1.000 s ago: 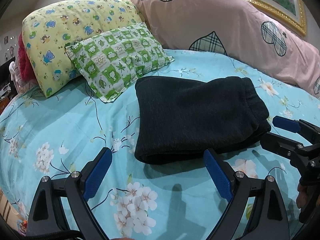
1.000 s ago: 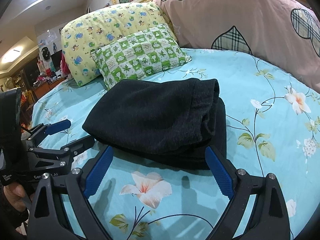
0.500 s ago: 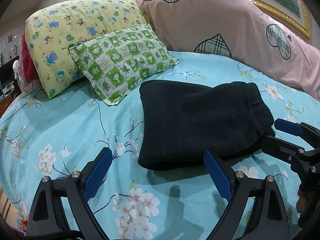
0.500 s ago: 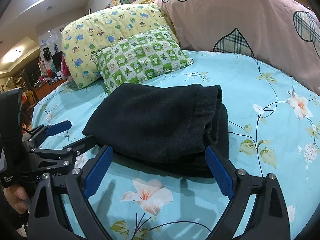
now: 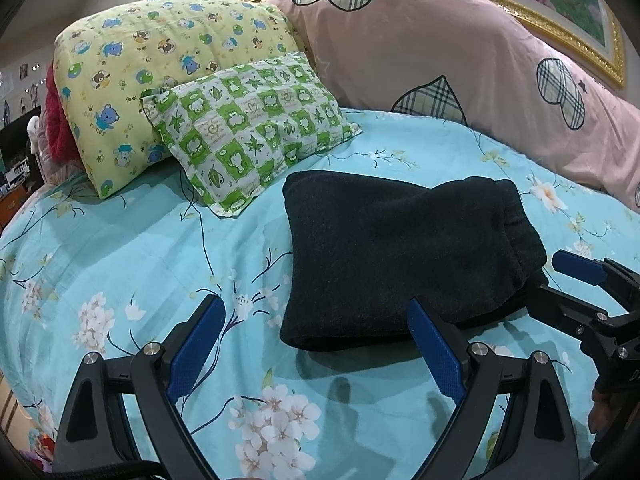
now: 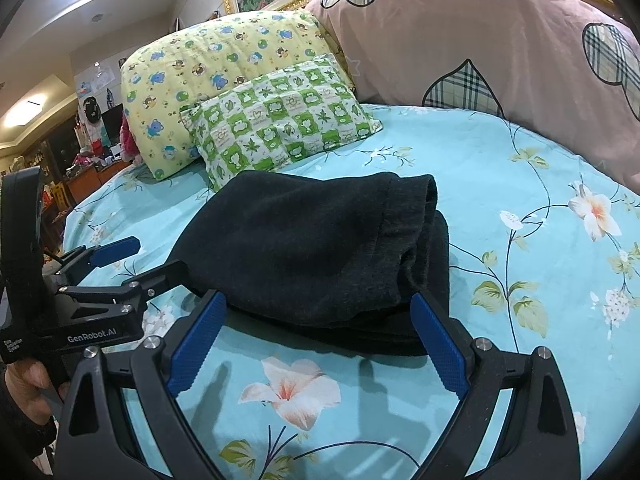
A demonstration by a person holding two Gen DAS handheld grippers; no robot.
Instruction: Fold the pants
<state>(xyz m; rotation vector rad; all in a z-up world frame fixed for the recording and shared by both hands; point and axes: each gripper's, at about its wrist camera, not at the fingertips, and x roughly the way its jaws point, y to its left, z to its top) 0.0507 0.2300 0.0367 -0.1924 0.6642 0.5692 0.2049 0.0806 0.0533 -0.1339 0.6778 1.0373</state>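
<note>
Left wrist view: both claws, left gripper (image 5: 314, 338) and right gripper (image 6: 318, 334), spread empty beside folded pants (image 5: 404, 256); checked pillow (image 5: 250, 132) just behind.

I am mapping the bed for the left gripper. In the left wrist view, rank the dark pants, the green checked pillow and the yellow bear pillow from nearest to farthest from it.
From the open left gripper:
1. Dark pants, folded, just ahead and to the right.
2. Green checked pillow, behind the pants, ahead-left.
3. Yellow bear pillow, farthest, behind the green one at the head of the bed.
</note>
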